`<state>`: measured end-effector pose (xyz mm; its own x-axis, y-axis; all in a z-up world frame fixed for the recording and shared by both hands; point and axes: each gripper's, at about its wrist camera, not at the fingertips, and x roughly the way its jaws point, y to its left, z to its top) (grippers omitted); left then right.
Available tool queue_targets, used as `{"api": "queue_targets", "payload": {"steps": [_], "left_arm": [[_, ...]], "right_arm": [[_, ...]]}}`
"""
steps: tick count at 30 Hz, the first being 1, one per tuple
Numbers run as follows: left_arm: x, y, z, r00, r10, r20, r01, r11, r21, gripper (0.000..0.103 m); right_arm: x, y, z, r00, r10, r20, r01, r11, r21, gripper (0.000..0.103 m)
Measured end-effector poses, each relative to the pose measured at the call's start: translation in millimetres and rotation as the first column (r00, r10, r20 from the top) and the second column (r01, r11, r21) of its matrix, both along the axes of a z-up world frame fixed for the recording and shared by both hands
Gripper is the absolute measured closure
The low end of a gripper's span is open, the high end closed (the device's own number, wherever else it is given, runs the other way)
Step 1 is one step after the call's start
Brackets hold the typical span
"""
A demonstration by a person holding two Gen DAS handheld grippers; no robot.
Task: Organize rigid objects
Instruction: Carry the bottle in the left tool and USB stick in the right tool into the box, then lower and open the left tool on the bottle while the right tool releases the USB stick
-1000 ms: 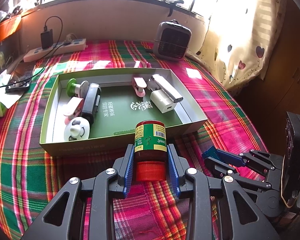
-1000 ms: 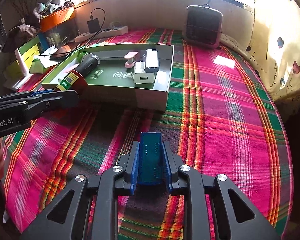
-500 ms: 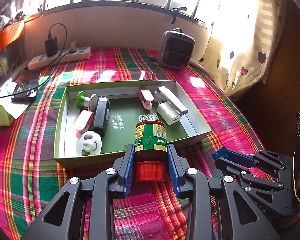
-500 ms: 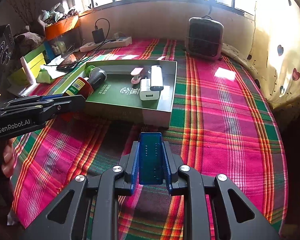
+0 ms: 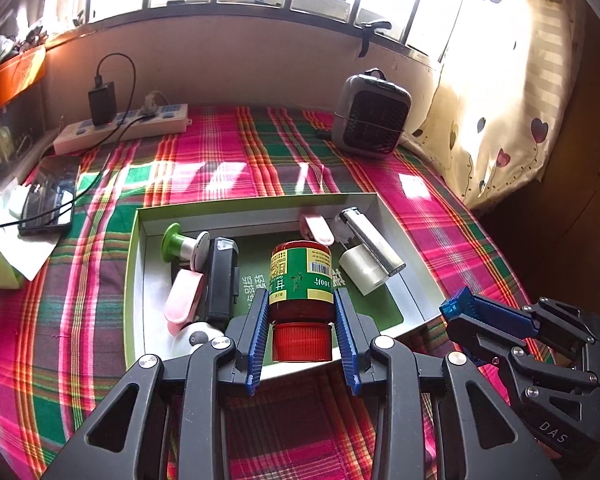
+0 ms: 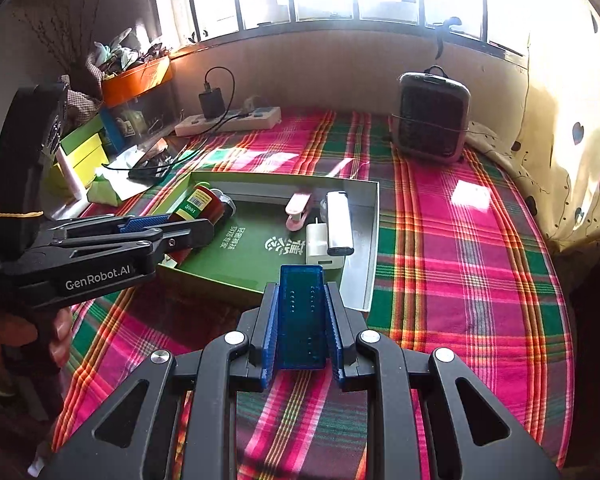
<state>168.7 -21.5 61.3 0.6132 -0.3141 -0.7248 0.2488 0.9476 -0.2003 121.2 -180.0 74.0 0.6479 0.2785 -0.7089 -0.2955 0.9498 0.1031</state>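
Note:
My left gripper is shut on a dark red jar with a green label and red cap, held over the near middle of a shallow green box. The jar also shows in the right wrist view. The box holds a green-capped item, a black device, pink clips, a white charger and a silver power bank. My right gripper is shut on a translucent blue block, just in front of the box's near right corner.
A small grey heater stands at the back right. A white power strip with a black charger lies at the back left, and a phone lies at the left. A curtain hangs on the right.
Both grippers have moved forward and up toward the box. The jar now hangs over the box floor instead of in front of its near wall. The blue block has come closer to the box.

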Motion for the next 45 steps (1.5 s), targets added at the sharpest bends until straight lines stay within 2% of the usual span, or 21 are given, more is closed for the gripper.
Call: {"api": "queue_targets", "payload": {"steps": [4,21,37,45], "left_arm": [[17,2,-4,1.0,0.006,-0.021,-0.007,1.0,-0.014,0.072],[66,-2,-25,0.998,-0.006,-0.062,0.007,1.0,0.013,0.072],[76,-14,-43,0.995,-0.036,-0.093,0.04,0.998,0.042,0.072],[77,-18,-45,0.995,-0.039,-0.093,0.044,0.998,0.053,0.072]], "right_arm": [[15,4,-1,1.0,0.002,-0.009,-0.002,1.0,0.012,0.08],[61,25,-25,0.997,0.058,-0.057,-0.058,0.998,0.01,0.08],[74,35,-51,0.989,0.087,-0.119,-0.089,0.996,-0.013,0.08],[74,36,-54,0.99,0.081,-0.116,-0.086,0.996,-0.035,0.08]]}}
